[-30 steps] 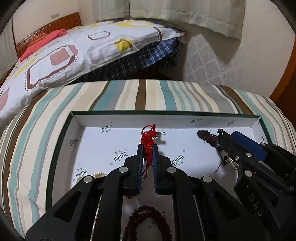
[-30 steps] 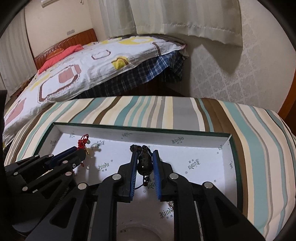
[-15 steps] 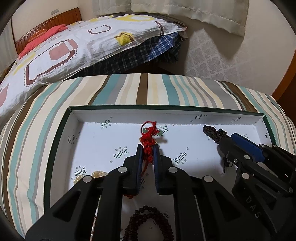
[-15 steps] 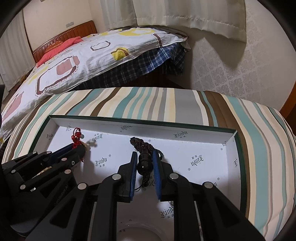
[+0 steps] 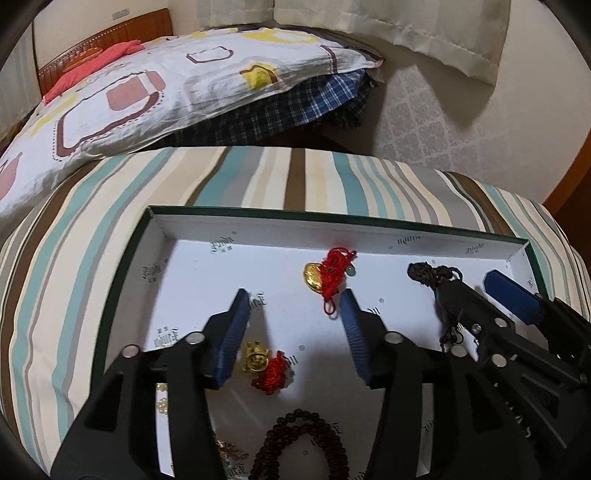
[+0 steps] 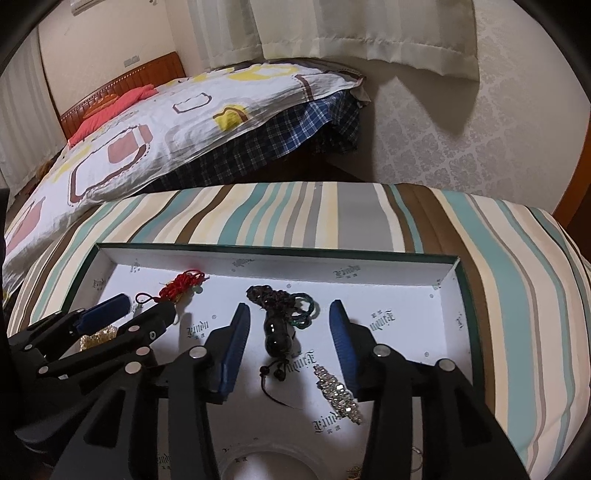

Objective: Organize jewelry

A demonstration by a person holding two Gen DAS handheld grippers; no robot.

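A white-lined tray with a green rim (image 5: 332, 218) (image 6: 258, 247) lies on a striped cloth. My left gripper (image 5: 293, 295) has its jaws opening. A red knotted charm with a gold ingot (image 5: 332, 273) lies loose on the tray floor just past its right fingertip. A second small red and gold charm (image 5: 266, 365) lies between the fingers, untouched. My right gripper (image 6: 288, 306) also has its jaws opening. A dark gourd pendant on a braided cord (image 6: 277, 332) lies flat between its fingers, free of both pads. Each gripper shows in the other's view: right gripper (image 5: 472, 288), left gripper (image 6: 144, 306).
In the tray there are also a dark bead bracelet (image 5: 299, 443), pale beads (image 5: 162, 402) and a rhinestone strip (image 6: 338, 391). The striped cloth (image 5: 74, 280) surrounds the tray. Beyond it are a bed with a patterned quilt (image 5: 155, 92), a curtain (image 6: 369, 33) and a wall.
Both grippers were shut, left on the red charm, right on the dark pendant. Both have opened, and the two pieces now lie loose on the tray floor.
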